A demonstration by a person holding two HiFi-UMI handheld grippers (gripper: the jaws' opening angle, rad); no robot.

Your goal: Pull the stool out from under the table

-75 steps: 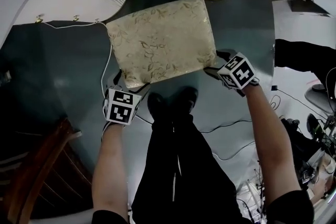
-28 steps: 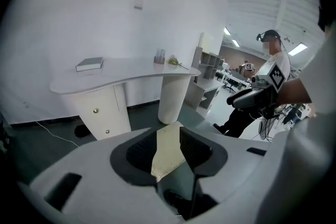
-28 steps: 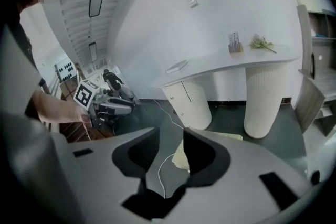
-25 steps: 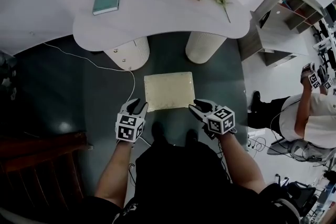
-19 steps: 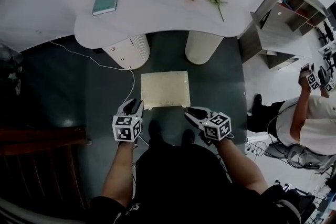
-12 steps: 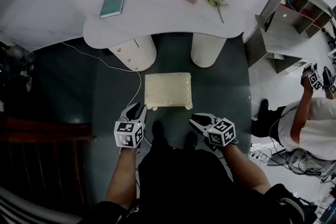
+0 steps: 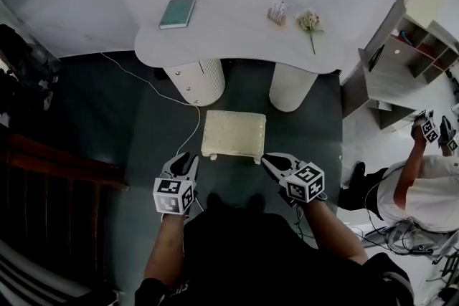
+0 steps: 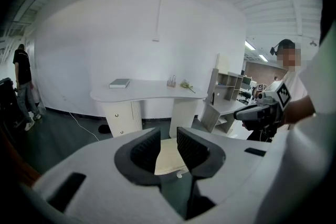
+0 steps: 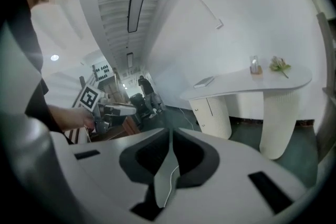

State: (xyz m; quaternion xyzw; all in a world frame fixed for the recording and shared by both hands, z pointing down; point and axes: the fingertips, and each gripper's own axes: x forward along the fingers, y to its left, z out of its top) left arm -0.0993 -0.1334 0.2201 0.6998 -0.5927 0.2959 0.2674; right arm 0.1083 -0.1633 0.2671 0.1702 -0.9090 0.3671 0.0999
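The stool stands on the dark floor, out from under the bench and just in front of its 2 ribbed pedestals. The left claw hangs near the stool's left front corner. Its jaws have just been closing and stand a narrow gap apart with nothing between them. The right claw, just beside the right front corner, has also been closing, and its jaws meet on nothing.

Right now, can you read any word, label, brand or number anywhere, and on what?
No text can be read anywhere.
Cover of the thin teal book on the white curved table: too small to read.
Any print on the small holder beside the pale flower sprig: too small to read.
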